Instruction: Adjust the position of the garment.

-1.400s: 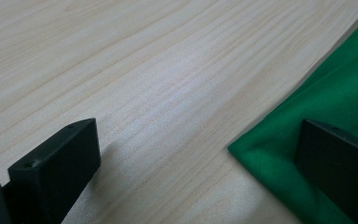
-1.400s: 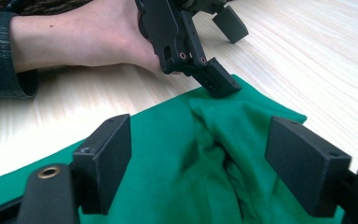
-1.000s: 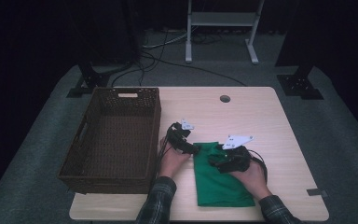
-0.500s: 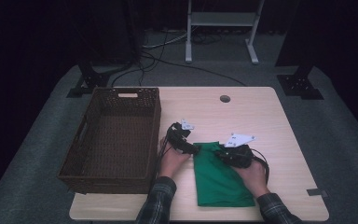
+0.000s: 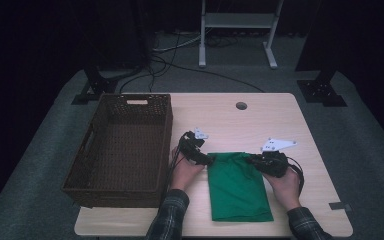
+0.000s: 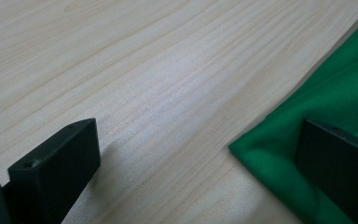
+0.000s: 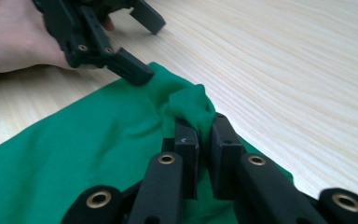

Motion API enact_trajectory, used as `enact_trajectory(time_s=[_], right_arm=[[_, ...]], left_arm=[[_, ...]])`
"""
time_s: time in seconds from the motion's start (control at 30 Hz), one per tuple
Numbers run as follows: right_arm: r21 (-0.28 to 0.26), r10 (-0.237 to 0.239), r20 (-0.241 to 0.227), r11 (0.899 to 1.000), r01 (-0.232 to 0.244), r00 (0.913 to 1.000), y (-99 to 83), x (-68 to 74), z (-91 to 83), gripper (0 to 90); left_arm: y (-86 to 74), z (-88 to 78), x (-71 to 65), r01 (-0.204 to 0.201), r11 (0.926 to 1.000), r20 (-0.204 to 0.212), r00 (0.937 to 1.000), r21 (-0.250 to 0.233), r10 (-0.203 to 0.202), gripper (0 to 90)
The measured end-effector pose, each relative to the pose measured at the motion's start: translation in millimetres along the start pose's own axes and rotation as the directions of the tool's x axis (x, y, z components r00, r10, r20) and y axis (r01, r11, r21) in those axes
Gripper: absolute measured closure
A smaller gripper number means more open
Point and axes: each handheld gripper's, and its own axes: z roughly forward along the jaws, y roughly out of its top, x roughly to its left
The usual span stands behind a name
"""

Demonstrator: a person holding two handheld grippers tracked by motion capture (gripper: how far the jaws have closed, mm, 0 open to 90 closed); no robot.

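Right gripper (image 7: 204,140) clamped on a bunched fold of the green cloth (image 5: 237,187), jaws having just been closing onto it. Left gripper (image 5: 200,156) open, one jaw pressing the cloth's far corner, the other over bare table (image 6: 168,84). Wicker basket (image 5: 122,145) just beyond the left gripper.

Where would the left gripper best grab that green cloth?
At the folded corner of the green cloth, sliding in level from the bare table side: the left gripper is open, one finger already resting on that corner, the other on wood beside its raised edge.
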Motion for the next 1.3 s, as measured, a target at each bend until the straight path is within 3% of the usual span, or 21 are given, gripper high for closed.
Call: enact_trajectory(time_s=[0.4,0.7,0.8,0.83,0.9,1.07,1.2,1.3], right_arm=[[0.056,0.109,0.025,0.992,-0.11,0.9937,-13.6,-21.1,10.0,84.7],[0.054,0.129,0.036,0.99,-0.13,0.991,-26.5,-29.4,19.7,82.0],[0.039,0.117,0.06,0.992,-0.119,0.9914,-26.8,-28.8,17.9,74.4],[0.026,0.131,0.084,0.991,-0.134,0.9878,-27.1,-32.0,14.7,63.5],[0.01,0.146,0.097,0.989,-0.148,0.9845,-27.0,-36.6,11.6,51.1],[-0.02,0.193,0.079,0.981,-0.192,0.9781,-21.7,-46.5,11.8,17.9],[-0.021,0.196,0.076,0.981,-0.195,0.9777,-15.6,-48.5,19.3,9.6],[0.0,0.184,0.08,0.983,-0.185,0.9796,-13.0,-48.9,29.0,9.2]], left_arm=[[0.1,0.1,-0.8,-0.008,1.0,0.007,0.9999,0.001,0.008,0.0],[0.1,0.1,-0.8,-0.009,1.0,0.007,0.9999,0.001,0.009,0.0],[0.2,0.1,-0.9,-0.008,1.0,0.007,0.9999,0.002,0.008,0.0],[0.2,0.2,-0.9,-0.009,1.0,0.006,0.9999,0.002,0.009,0.0],[0.2,0.2,-0.9,-0.009,1.0,0.006,0.9999,0.002,0.009,0.0],[0.3,0.3,-1.1,-0.009,1.0,0.006,0.9999,0.002,0.009,0.0],[0.4,0.3,-1.1,-0.009,1.0,0.006,0.9999,0.002,0.009,0.0],[0.4,0.3,-1.1,-0.009,1.0,0.006,0.9999,0.002,0.009,0.0]])
